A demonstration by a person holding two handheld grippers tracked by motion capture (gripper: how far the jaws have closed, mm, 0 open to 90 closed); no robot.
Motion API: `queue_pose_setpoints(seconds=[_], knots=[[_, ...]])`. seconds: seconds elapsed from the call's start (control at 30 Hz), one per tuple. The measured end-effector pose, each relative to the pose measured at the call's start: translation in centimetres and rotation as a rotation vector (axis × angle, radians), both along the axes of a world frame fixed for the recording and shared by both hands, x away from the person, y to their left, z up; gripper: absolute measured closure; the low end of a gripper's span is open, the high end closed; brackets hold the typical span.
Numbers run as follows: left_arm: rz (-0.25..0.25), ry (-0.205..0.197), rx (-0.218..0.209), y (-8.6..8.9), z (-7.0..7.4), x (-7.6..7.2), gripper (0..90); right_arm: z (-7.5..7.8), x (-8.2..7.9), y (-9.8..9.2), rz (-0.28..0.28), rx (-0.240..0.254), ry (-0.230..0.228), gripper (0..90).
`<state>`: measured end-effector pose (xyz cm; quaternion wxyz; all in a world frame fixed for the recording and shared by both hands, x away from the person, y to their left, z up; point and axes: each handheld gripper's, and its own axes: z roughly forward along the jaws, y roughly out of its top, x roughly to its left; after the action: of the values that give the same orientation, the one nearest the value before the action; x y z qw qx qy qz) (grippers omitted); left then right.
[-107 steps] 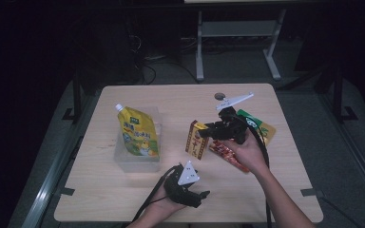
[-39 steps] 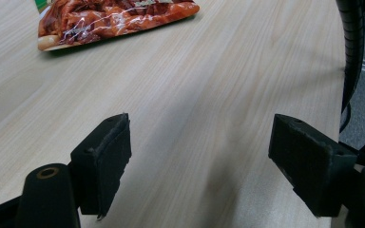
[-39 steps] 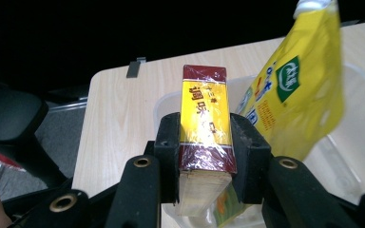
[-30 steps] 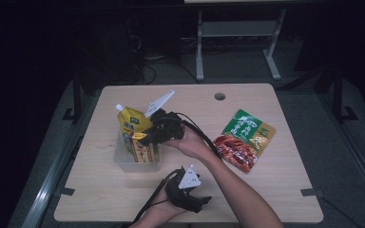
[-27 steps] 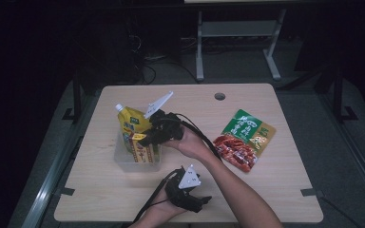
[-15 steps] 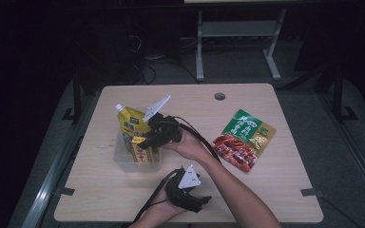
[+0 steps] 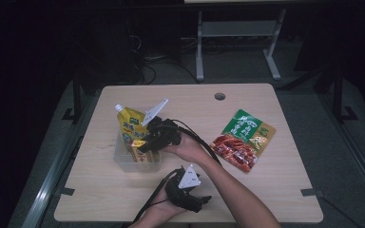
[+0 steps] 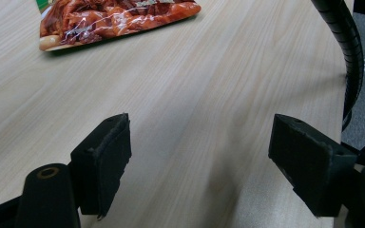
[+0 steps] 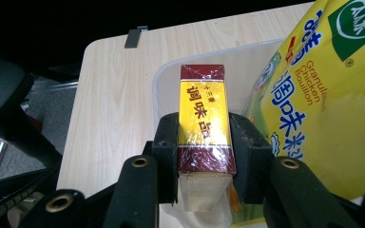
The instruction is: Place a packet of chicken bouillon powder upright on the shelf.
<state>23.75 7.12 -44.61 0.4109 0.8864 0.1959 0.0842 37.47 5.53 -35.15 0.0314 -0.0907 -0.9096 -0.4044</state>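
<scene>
Nearest to me, the left gripper [image 7: 186, 192] lies low at the near edge of the counter [image 7: 266, 190], its 2 jaws spread wide with nothing but bare wood between them, parked and out of the action. Past it, the right gripper [image 7: 145, 144] reaches across toward the left side, and here's the work: its jaws are clamped on either side of a red-and-yellow seasoning box [image 9: 204, 126], pads pressing both long faces, the box hanging nose-first over the clear plastic bin [image 9: 168, 83]. I'd call this the placing step, the box poised at the bin's mouth and not yet let go. The bin is already crowded on one side by the big yellow bouillon pouch [image 9: 323, 95], which leans just beside the box, so the next move, as I read it, wants a straight drop into the free slot between the pouch and the bin's wall, then the jaws spreading without snagging the pouch. Room is tight there: the wall is close on one side, the pouch on the other. Farther right, the red-and-green snack packet [image 7: 242, 138] lies flat, well apart from the bin, with open wood all around it. The counter's far edge and its round cable hole [image 7: 219, 96] are clear of everything.
</scene>
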Motion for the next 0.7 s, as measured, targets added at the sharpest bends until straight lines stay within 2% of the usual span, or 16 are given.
queue_pose_setpoints(seconds=[0.27, 0.53, 0.7], knots=[[0.001, 0.0, -0.002, 0.01, 0.04, -0.01, 21.6, -0.05, -0.07, 0.01, -0.001, -0.004, -0.001, 65.2], [0.013, 0.003, -0.017, 0.02, 0.04, 0.03, 21.5, -0.43, -0.19, 0.12, 0.006, -0.036, -0.012, 62.0], [0.017, 0.005, -0.021, 0.09, 0.08, 0.07, 21.5, -0.21, -0.23, -0.17, 0.002, -0.019, -0.01, 60.7]])
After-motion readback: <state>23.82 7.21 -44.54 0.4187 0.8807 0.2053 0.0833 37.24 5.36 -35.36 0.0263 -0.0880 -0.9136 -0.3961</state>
